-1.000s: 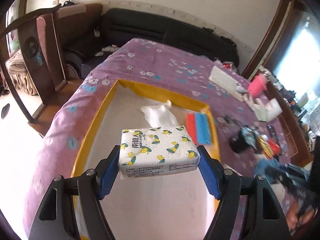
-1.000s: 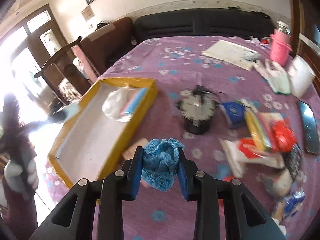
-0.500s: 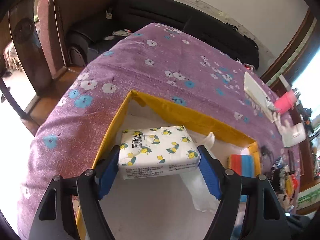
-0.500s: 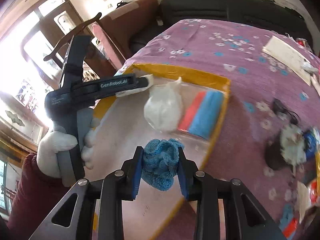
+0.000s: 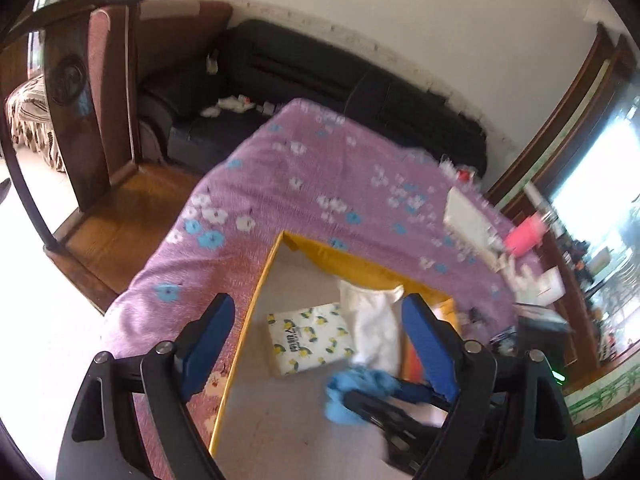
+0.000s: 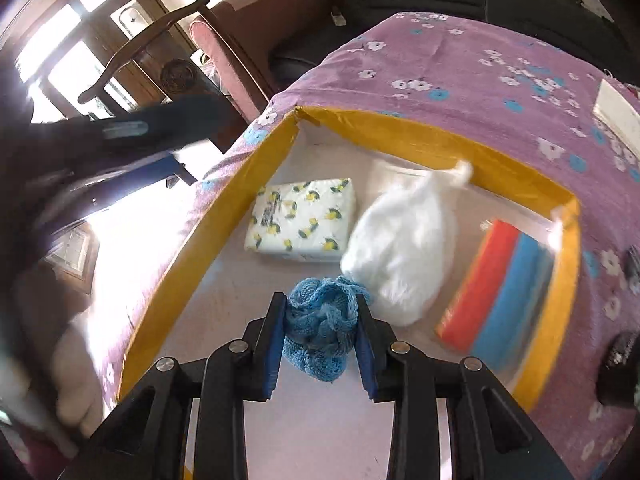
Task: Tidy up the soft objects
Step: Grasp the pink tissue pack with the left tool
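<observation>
A yellow-walled box (image 5: 260,280) (image 6: 400,128) sits on the purple flowered tablecloth. Inside it lie a lemon-print tissue pack (image 5: 310,338) (image 6: 304,220), a white plastic bag (image 5: 374,320) (image 6: 404,248) and a red and blue sponge pack (image 6: 504,292). My left gripper (image 5: 318,304) hovers above the tissue pack with its jaws opening and nothing between them. My right gripper (image 6: 321,300) is low over the box floor, and a blue knitted cloth (image 6: 320,328) (image 5: 348,392) sits between its pads. The pads still touch the cloth while the jaws are opening.
A black sofa (image 5: 320,76) and a wooden chair (image 5: 80,80) stand beyond the table's far and left edges. White papers (image 5: 468,216), a pink cup (image 5: 526,236) and small clutter lie to the right of the box. A gloved hand (image 6: 76,360) holds the blurred left gripper (image 6: 120,132).
The left gripper let go of the tissue pack, which now lies in the box, and drew back. The right gripper carried the blue cloth from over the table down into the box.
</observation>
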`<control>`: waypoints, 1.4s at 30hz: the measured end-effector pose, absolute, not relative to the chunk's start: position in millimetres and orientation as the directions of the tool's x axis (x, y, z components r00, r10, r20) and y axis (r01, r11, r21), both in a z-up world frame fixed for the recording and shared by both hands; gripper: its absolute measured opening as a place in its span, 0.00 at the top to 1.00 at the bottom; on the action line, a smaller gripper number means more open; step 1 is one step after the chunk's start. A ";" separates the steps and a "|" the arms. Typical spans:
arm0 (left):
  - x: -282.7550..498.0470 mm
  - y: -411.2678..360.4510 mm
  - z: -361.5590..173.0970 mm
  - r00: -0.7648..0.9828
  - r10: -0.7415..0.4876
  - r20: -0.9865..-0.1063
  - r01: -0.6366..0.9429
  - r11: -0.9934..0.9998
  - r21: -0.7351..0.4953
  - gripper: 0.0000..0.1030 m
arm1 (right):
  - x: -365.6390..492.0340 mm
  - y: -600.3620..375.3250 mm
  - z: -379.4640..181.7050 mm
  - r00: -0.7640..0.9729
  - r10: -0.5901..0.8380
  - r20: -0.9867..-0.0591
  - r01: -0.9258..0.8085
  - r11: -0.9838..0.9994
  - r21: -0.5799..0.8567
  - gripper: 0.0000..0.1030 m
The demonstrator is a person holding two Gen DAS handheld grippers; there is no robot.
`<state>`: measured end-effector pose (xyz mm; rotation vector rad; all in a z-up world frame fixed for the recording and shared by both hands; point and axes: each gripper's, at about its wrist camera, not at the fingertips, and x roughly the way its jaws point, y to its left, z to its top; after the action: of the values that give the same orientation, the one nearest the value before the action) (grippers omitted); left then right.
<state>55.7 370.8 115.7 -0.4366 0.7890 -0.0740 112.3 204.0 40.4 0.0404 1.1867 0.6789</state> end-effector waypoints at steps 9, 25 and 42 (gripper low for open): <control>0.9 369.8 126.4 0.760 -0.209 -0.616 -0.107 0.894 -0.435 0.16 | 115.4 158.6 80.3 0.284 0.576 -0.767 -0.387 0.800 0.458 0.45; -46.0 195.0 107.4 0.673 -0.352 -0.650 0.195 0.933 -0.303 0.08 | -34.8 -63.6 129.8 0.744 0.032 -0.667 -0.106 0.992 -0.071 0.05; -12.6 77.0 29.9 0.420 -0.236 -0.876 0.128 0.971 -0.200 0.08 | -104.5 -177.2 99.4 0.742 0.141 -0.656 0.000 0.978 0.211 0.05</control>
<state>-12.6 77.0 29.9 -0.1081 1.1149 -0.2292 -104.5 -177.2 99.4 0.2028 0.7323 0.0780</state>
